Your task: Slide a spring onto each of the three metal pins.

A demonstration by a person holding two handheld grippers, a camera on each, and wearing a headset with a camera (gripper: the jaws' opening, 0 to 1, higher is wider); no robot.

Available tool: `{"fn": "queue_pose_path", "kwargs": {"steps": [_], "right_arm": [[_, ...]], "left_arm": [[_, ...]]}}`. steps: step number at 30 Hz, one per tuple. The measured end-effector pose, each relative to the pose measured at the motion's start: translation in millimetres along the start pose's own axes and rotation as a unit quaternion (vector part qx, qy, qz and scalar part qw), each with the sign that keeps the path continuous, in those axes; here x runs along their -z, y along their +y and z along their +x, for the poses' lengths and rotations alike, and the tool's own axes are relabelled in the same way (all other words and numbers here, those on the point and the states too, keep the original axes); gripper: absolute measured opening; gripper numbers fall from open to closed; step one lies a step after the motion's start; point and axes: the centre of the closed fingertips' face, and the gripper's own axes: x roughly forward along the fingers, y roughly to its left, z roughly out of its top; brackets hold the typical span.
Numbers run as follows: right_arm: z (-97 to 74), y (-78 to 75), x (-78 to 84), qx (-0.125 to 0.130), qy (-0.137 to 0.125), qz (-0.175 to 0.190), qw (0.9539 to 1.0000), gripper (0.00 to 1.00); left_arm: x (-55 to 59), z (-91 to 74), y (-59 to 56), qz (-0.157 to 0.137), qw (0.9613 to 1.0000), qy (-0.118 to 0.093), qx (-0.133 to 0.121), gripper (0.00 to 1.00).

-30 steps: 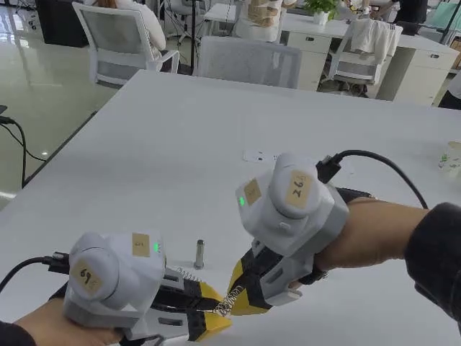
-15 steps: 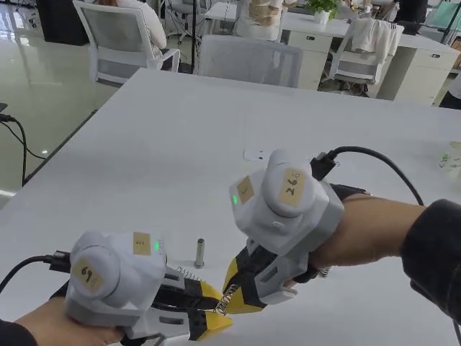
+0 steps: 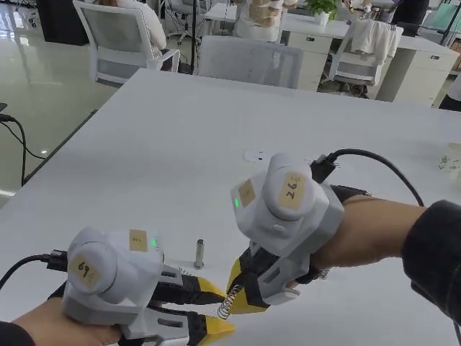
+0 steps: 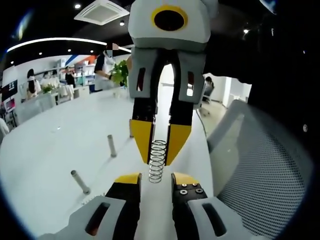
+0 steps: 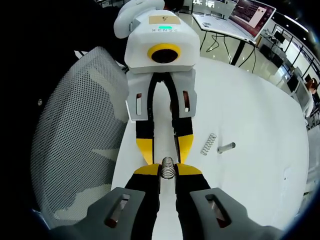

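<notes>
You have bright, even overhead light; the white surface (image 3: 180,137) carries only faint, soft shadows. Your head view is sharp. Both gripper views bulge at their edges; ceiling lamps (image 4: 77,6) glare in the left one.

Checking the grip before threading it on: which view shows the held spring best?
The left gripper view: the spring shows side-on, coils distinct, between the right gripper's jaws. The right gripper view shows the spring end-on; the head view shows it small and slanted.

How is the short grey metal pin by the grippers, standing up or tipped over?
Standing up: the short grey metal pin rises straight from the white table.
</notes>
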Motion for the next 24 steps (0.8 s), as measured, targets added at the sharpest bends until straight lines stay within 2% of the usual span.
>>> {"fn": "queue_pose_path", "kwargs": {"steps": [15,24], "right_arm": [[-2.9,-1.0,12.5,0.003,0.009,0.009,0.9999,0.08],[-6.5,-4.8,23.9,0.010,0.017,0.018,0.9996,0.08]], "left_arm": [[4.4,-6.1,9.7,-0.029,0.9992,0.000,-0.027,0.41],[11.0,-17.6,19.9,-0.044,0.9977,-0.006,-0.051,0.48]]}}
